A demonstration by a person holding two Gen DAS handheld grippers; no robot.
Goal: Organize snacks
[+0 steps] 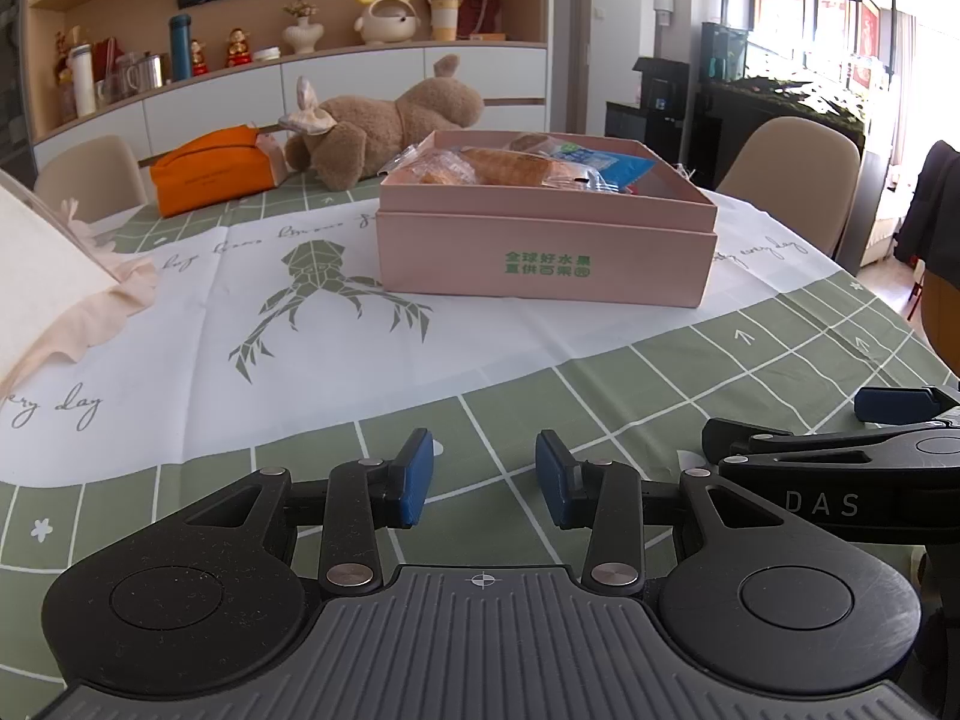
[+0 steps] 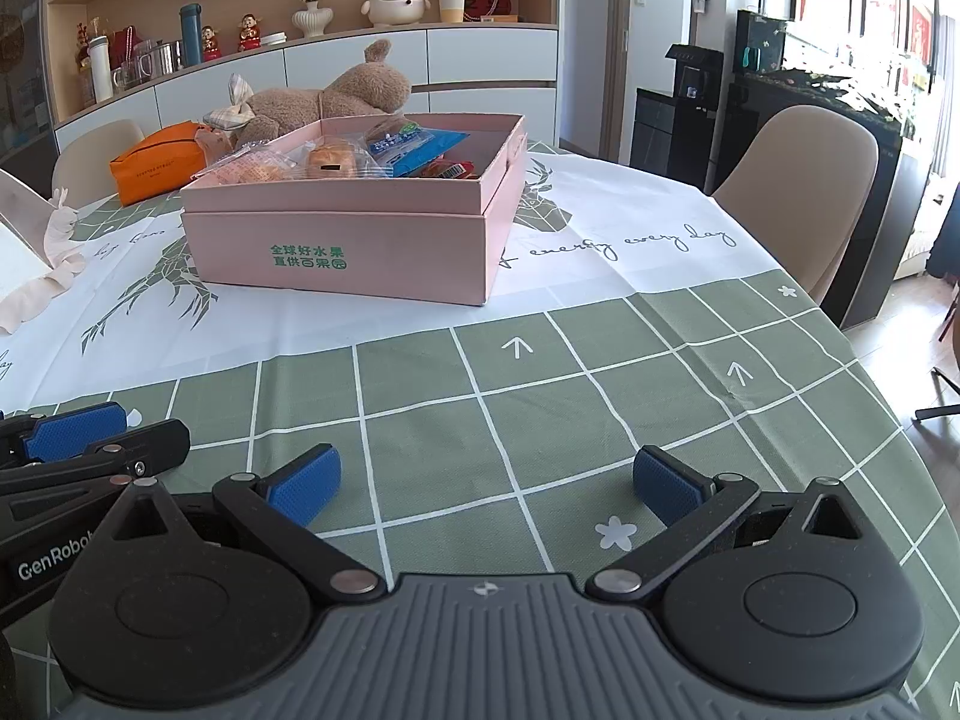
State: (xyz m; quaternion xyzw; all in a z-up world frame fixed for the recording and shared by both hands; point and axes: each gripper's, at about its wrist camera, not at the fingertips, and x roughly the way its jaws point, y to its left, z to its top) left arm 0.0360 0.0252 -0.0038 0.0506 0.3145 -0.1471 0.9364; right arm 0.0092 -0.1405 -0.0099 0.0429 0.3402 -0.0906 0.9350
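Observation:
A pink cardboard box (image 1: pixel 540 258) (image 2: pixel 342 252) with green lettering stands on the table ahead, holding several wrapped snacks: clear-wrapped pastries (image 1: pixel 510 165) (image 2: pixel 327 165) and a blue packet (image 1: pixel 606 159) (image 2: pixel 420 144). My left gripper (image 1: pixel 485 477) hovers low over the green checked tablecloth near the table's front, open with nothing between its blue pads. My right gripper (image 2: pixel 486 483) is beside it to the right, open wider and also empty. Each gripper shows at the edge of the other's view. Both are well short of the box.
A brown plush toy (image 1: pixel 390 120) (image 2: pixel 324 99) and an orange pouch (image 1: pixel 210 171) (image 2: pixel 156 162) lie behind the box. Pale cloth (image 1: pixel 66 294) sits at the left edge. Beige chairs (image 2: pixel 804 180) ring the table; a sideboard with ornaments lines the back wall.

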